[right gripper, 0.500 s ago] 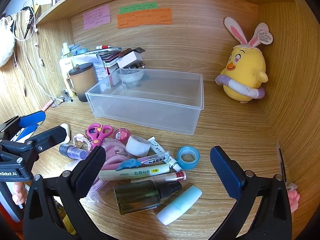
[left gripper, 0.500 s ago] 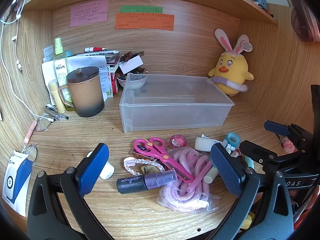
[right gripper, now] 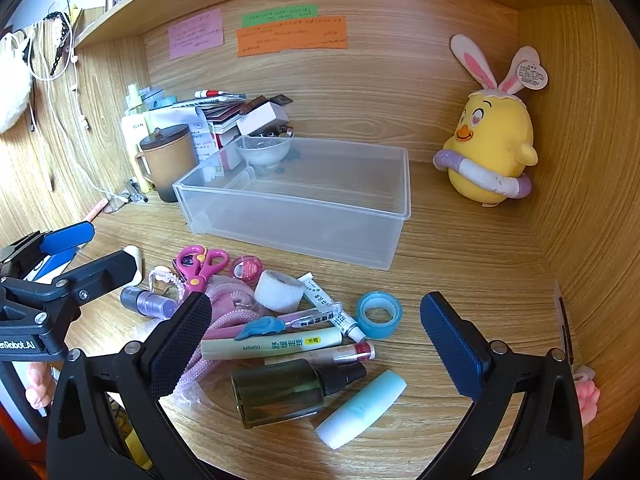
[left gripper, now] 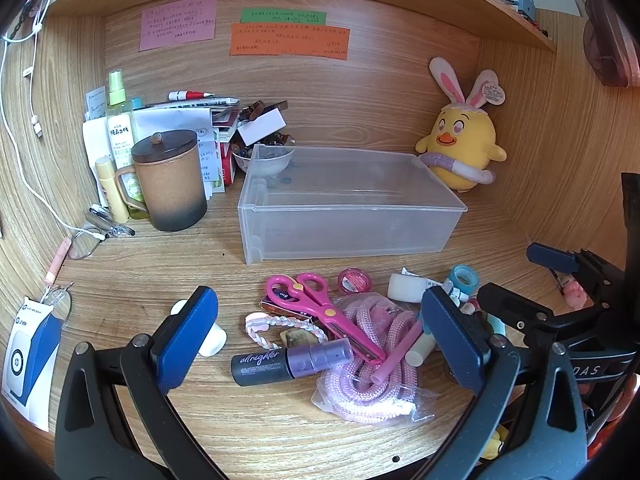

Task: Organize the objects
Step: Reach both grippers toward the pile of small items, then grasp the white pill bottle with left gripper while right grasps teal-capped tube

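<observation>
So the biggest thing here is the light wooden desk (left gripper: 160, 264) with its back wall and shelf; on it sits the clear rectangular plastic bin (left gripper: 344, 220), nothing in it, roughly mid-desk; right of that, in the corner, the yellow plush chick with pink bunny ears (right gripper: 492, 148) stands apart from the bin; left of the bin is the brown lidded ceramic mug (left gripper: 172, 180), upright, with papers stacked behind it.

The left gripper (left gripper: 320, 344) has its blue pads spread wide, pinching nothing, hovering over the clutter in front of the bin; the right gripper (right gripper: 316, 344) is the same, jaws wide apart and holding nothing.

The clutter itself: a coiled pink rope in a clear bag (left gripper: 368, 372); pink-handled scissors (left gripper: 316, 308) lying on top of it; a dark green spray bottle (right gripper: 292, 390) on its side; a black and purple spray tube (left gripper: 288, 362) just left of the rope; a pale teal and white tube (right gripper: 360, 408) beside the green bottle; a blue tape roll (right gripper: 378, 314); a small round pink pot (left gripper: 354, 280) near the bin's front wall.
</observation>
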Demonstrator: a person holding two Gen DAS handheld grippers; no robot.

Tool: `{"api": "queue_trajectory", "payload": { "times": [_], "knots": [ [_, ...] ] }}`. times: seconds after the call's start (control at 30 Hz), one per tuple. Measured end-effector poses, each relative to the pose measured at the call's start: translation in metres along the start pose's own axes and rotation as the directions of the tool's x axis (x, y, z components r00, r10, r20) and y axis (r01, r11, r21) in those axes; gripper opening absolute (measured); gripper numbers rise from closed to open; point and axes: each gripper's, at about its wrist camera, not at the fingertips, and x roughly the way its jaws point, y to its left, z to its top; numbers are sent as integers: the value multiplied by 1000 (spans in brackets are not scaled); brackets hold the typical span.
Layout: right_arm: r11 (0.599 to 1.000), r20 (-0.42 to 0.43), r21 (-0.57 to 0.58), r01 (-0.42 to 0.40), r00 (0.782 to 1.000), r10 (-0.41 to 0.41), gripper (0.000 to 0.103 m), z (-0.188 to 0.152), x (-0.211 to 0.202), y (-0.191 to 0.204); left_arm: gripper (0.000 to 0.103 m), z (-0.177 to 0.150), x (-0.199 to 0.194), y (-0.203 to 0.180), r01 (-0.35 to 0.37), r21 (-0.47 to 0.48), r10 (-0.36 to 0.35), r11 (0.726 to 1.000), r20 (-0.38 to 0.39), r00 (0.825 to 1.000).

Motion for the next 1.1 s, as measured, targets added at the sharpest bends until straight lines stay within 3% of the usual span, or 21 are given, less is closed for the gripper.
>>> {"api": "queue_trajectory", "payload": {
  "times": [0.73, 0.8, 0.87, 1.1],
  "knots": [
    [1000, 13, -11, -19, 1000, 19, 103, -3, -2, 4, 103, -2, 1, 8, -1, -16, 1, 1000, 6, 1000],
    [1000, 16, -8, -14, 1000, 14, 103, -3, -2, 4, 97, -2, 2, 11, 6, -29, -6, 1000, 4, 1000],
    [1000, 18, 0, -4, 1000, 4, 103, -4, -3, 1, 80, -1, 5, 15, 11, -34, -11, 999, -13, 1000],
    [997, 12, 56, 59, 998, -60, 90, -8, -9, -23, 79, -2, 5, 54, -59, -127, 57, 990, -18, 998]
  ]
}}
